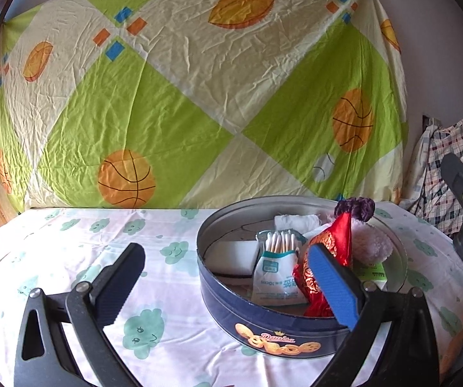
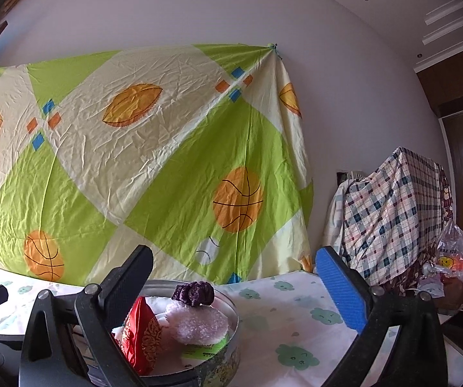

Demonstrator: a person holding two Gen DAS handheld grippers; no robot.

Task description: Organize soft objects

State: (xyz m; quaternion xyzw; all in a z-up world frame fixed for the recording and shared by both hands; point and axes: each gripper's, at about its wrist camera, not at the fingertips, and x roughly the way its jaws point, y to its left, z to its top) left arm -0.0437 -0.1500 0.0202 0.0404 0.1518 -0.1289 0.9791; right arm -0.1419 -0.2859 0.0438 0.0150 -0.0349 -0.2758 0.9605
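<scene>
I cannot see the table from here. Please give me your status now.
Left gripper open, fingers empty. Right gripper open, empty. Red pouch, pink puff and cotton swabs lie in the round tin. Nothing in the way.

Red pouch, pink puff, purple scrunchie inside round tin.
</scene>
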